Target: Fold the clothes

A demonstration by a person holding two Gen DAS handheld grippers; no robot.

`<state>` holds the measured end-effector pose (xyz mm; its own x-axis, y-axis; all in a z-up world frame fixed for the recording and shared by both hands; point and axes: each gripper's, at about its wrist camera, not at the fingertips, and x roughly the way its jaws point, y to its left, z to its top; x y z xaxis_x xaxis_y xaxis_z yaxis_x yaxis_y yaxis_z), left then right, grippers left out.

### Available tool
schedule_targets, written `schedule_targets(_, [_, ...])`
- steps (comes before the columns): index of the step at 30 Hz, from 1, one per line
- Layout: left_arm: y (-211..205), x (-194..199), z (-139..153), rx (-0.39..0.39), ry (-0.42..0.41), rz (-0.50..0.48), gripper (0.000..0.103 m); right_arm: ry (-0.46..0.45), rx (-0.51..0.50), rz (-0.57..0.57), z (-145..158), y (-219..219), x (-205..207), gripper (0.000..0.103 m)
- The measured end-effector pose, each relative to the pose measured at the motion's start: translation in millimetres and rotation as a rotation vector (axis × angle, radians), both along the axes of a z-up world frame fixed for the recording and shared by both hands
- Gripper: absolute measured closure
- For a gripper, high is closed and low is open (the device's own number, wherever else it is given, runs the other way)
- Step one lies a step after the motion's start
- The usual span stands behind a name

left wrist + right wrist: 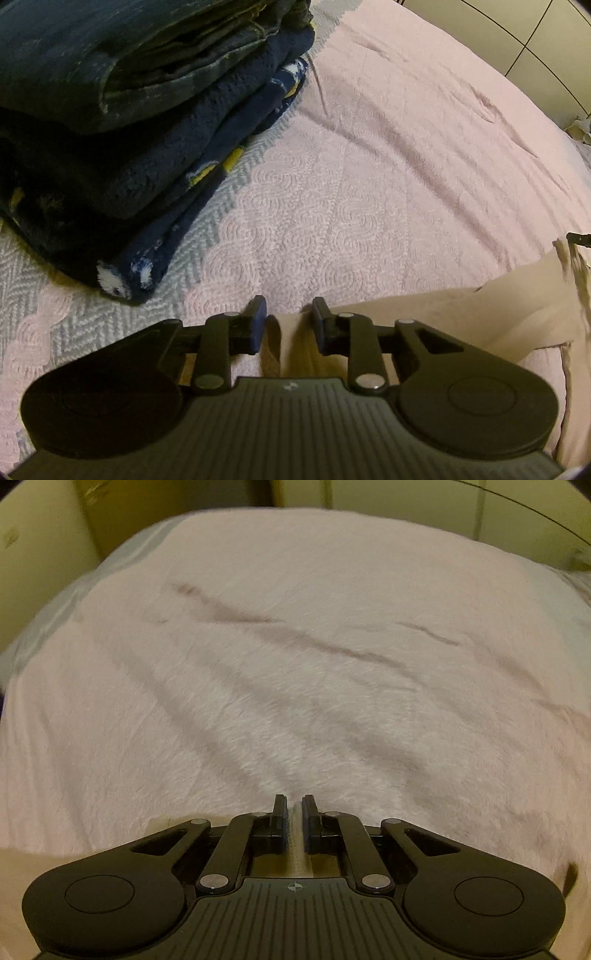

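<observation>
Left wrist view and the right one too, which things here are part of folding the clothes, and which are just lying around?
Part of the job:
- beige garment, under both grippers
- left gripper, jaws apart over the garment's fabric
- right gripper, jaws closed on a fold of it
- stack of folded dark clothes

Just lying about:
- pink bedspread
- small pale items past the bed edge, too small to identify

grippers: 2 (289, 317) (294, 814) | folded dark garments: 2 (122, 62) | beige garment: 1 (461, 317) | bedspread: 1 (369, 166)
</observation>
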<state>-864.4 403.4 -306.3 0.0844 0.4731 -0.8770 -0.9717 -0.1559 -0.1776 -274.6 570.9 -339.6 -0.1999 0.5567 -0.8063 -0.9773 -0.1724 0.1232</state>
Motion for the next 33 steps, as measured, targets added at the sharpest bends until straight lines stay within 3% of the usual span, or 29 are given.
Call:
schedule_targets(5, [-3,-3,5,0.004,-0.007,0.009,0.081,0.036,0.080,-0.185,0,-7,17,0.100])
schedule_targets(9, [-7,-7,14,0.011,-0.008,0.020,0.081,-0.010,0.049,-0.195,0,-5,15,0.100])
schedule_targets(11, [-9,-9,18,0.015,-0.009,0.026,0.079,-0.030,0.062,-0.186,10,-9,12,0.091])
schedule_targets(13, [-13,-13,26,0.031,-0.023,0.031,0.078,-0.047,0.089,-0.176,23,-14,9,0.062])
schedule_targets(16, [-19,-19,38,0.051,-0.052,0.027,0.078,-0.069,0.122,-0.159,42,-23,4,0.059])
schedule_targets(21, [-33,-11,51,0.058,-0.049,-0.053,0.078,0.061,0.011,-0.116,52,-64,-11,0.059])
schedule_targets(27, [-48,-33,44,0.045,-0.144,0.102,0.068,0.197,-0.124,-0.171,36,-139,-34,0.059])
schedule_targets(30, [-43,-33,36,0.048,-0.176,0.074,0.065,0.265,-0.192,-0.198,28,-176,-45,0.059])
schedule_targets(31, [-39,-31,32,0.044,-0.165,0.055,0.066,0.288,-0.214,-0.207,26,-189,-48,0.059])
schedule_targets(32, [-35,-28,27,0.045,-0.152,0.040,0.074,0.311,-0.237,-0.216,23,-201,-52,0.059])
schedule_targets(33, [-30,-25,23,0.048,-0.139,0.029,0.103,0.325,-0.254,-0.229,21,-210,-54,0.059])
